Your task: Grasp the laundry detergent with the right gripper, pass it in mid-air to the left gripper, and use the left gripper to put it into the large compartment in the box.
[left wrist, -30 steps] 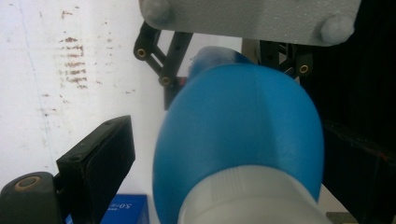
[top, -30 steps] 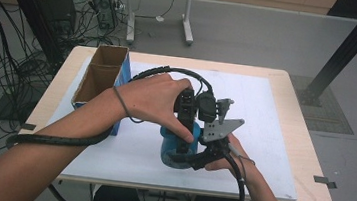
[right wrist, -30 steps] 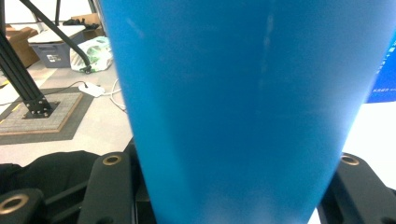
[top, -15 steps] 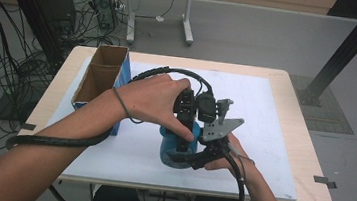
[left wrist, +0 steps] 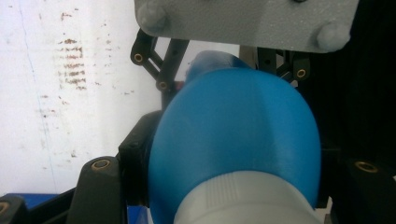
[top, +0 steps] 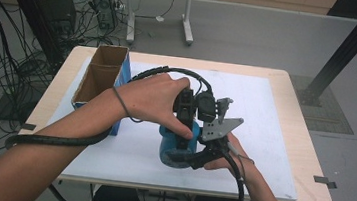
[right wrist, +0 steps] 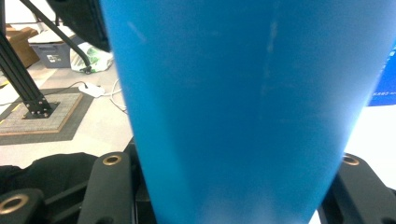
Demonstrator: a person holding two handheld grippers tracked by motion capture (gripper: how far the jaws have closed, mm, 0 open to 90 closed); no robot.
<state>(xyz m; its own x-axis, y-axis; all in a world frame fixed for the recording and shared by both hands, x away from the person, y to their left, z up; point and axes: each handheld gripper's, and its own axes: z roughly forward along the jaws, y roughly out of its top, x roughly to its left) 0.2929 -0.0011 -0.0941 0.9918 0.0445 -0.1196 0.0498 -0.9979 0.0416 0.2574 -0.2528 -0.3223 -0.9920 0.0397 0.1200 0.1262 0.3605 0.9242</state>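
Observation:
A blue bottle (top: pixel 172 147) with a white ribbed cap (left wrist: pixel 243 203) stands on the white mat near the table's front edge. My right gripper (top: pixel 188 158) comes in low from the right and is shut on the bottle's body (right wrist: pixel 233 107). My left gripper (top: pixel 185 130) reaches down from above, and the person's hand covers most of it. Its jaws have just been closing with the cap between them. In the left gripper view they now sit tight on either side of the cap, above the bottle's blue shoulder (left wrist: pixel 233 130).
An open cardboard box with a blue side (top: pixel 99 78) stands at the table's left edge. The white mat (top: pixel 270 115) covers most of the wooden table (top: pixel 306 154). Cables, a desk leg and a black post are on the floor beyond.
Both hands and the bottle stay where they were in the high view. The left hand hides its jaws there.

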